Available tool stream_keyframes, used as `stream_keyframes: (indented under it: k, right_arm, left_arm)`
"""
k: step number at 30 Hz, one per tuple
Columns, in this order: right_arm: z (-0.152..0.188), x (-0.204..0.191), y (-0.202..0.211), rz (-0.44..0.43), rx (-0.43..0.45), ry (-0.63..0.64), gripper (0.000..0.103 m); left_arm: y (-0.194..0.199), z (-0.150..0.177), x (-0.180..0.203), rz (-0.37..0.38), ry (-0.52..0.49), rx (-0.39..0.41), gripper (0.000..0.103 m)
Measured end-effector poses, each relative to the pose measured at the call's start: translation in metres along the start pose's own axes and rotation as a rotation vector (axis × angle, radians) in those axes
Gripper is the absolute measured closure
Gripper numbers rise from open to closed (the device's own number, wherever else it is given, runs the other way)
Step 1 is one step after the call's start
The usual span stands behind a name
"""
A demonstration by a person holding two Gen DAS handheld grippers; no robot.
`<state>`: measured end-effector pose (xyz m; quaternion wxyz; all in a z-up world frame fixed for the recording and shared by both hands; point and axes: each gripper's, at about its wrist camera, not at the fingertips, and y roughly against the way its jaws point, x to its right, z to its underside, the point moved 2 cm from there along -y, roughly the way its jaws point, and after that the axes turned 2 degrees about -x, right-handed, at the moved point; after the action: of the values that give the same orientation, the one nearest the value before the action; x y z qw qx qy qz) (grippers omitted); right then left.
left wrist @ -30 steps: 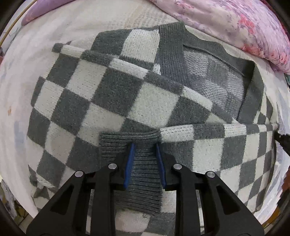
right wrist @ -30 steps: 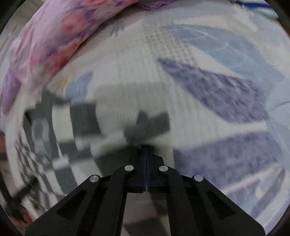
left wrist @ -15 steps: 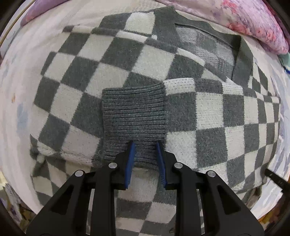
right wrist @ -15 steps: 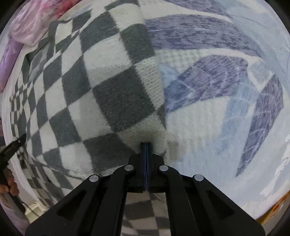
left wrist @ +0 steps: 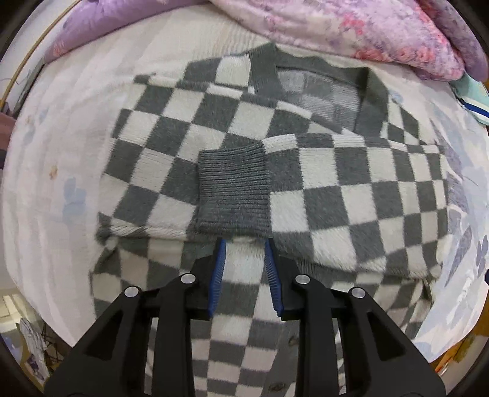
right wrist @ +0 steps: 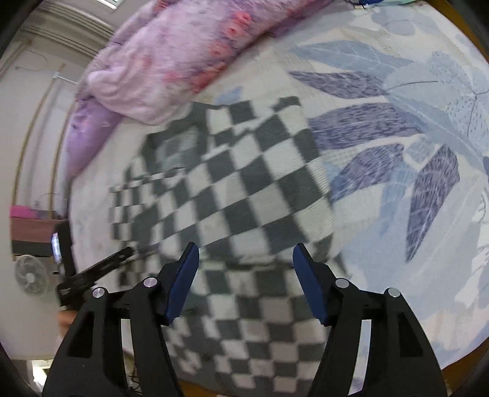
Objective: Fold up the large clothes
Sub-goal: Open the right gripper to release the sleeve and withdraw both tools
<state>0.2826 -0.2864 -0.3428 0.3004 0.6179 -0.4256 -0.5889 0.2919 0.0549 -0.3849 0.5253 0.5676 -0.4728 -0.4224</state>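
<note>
Nothing is held between the opening jaws of either the left gripper [left wrist: 244, 244] or the right gripper [right wrist: 246, 259]. The checkered sweater [left wrist: 351, 195] is spread on the bed [left wrist: 61, 152], its cuff [left wrist: 233, 195] laid at twelve o'clock from the left fingertips, apparently folded inward.

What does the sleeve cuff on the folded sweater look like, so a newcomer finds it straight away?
On the pale leaf-print bed sheet lies a grey-and-white checked knit sweater, below the pink floral quilt. Near its middle, just beyond the left gripper, sits the plain dark-grey ribbed cuff: a solid square patch, the only uncheckered block besides the neckband.
</note>
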Motion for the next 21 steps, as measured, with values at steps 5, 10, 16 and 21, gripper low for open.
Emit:
stream_keyframes:
  k: [5, 10, 16, 21]
  right_arm:
    - [0.024, -0.035, 0.028, 0.037, 0.012, 0.015, 0.042]
    - [0.059, -0.042, 0.054, 0.006, -0.018, -0.048, 0.040]
    - [0.090, -0.054, 0.104, -0.001, 0.024, -0.071, 0.036]
    - [0.116, -0.054, 0.129, -0.003, 0.006, -0.025, 0.030]
  left_arm:
    - [0.032, 0.021, -0.008, 0.030, -0.012, 0.026, 0.075]
    - [0.067, 0.047, -0.014, 0.037, -0.054, 0.044, 0.075]
    - [0.117, 0.078, -0.019, 0.031, -0.075, 0.064, 0.074]
    - [0.156, 0.108, -0.024, 0.011, -0.068, 0.101, 0.071]
